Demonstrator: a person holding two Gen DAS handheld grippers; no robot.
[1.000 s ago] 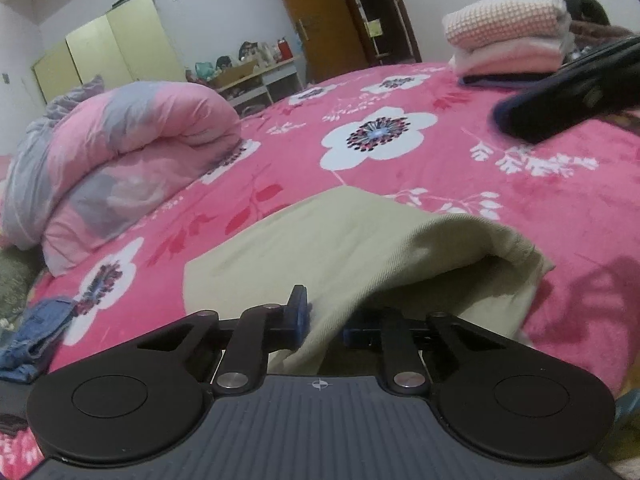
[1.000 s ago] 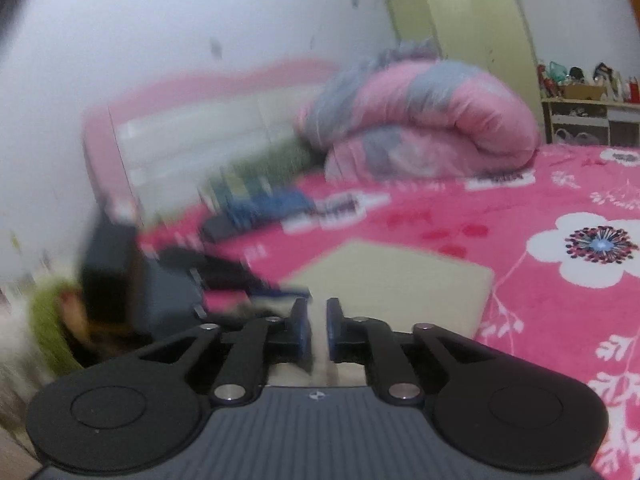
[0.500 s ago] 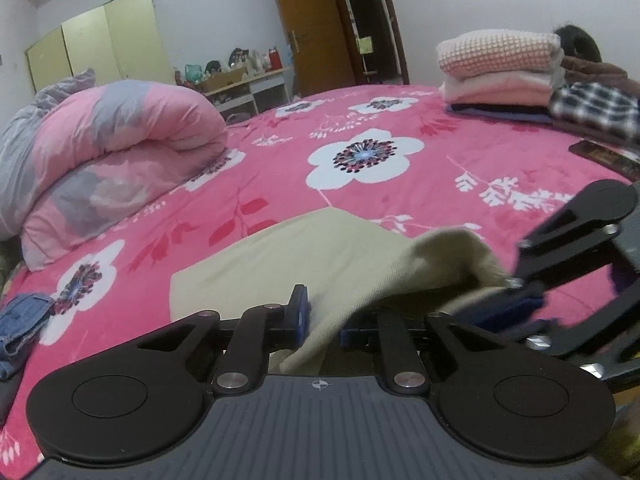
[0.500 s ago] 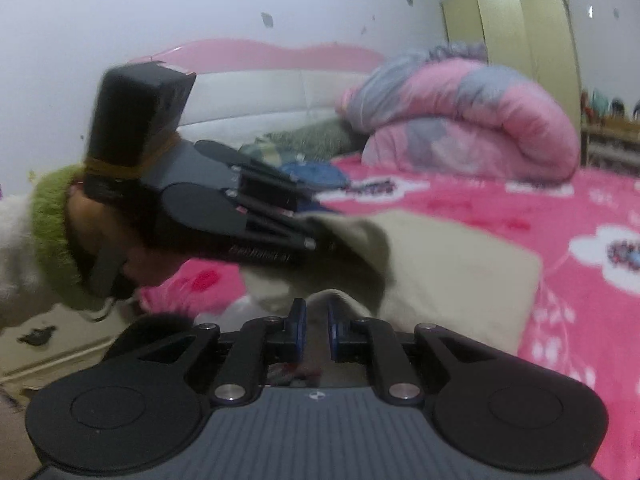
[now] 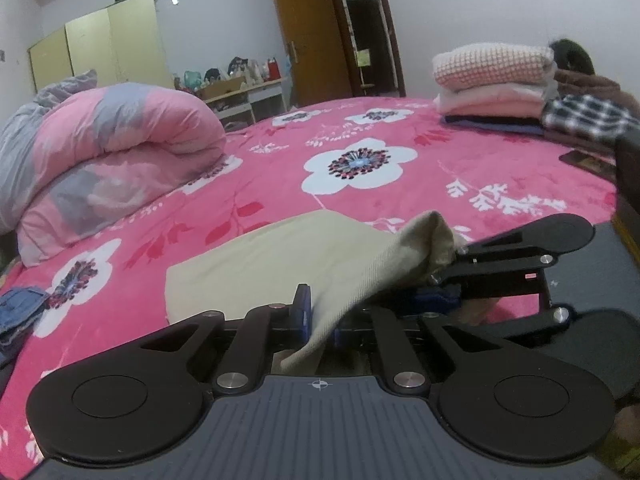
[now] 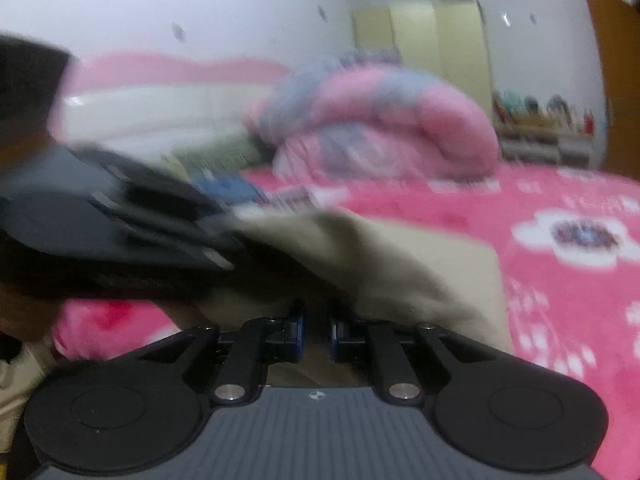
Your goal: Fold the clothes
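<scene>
A beige folded garment [image 5: 288,256] lies on the pink floral bed [image 5: 400,200]. My left gripper [image 5: 318,316] is shut on its near edge and lifts that edge off the bed. My right gripper [image 5: 444,276] comes in from the right in the left wrist view and pinches the raised right corner of the garment. In the blurred right wrist view the garment [image 6: 384,264] drapes over my right gripper [image 6: 318,330], whose jaws stand close together on the cloth. The left gripper [image 6: 120,228] shows there at the left.
A rolled pink and grey duvet [image 5: 100,152] lies at the left. A stack of folded clothes [image 5: 496,84] and a plaid garment [image 5: 584,116] sit at the far right. Blue denim [image 5: 18,308] lies at the left edge. A wardrobe and door stand behind.
My right gripper came in from the right and closed on the garment's raised right corner. The left gripper kept its hold and the edge rose a little.
</scene>
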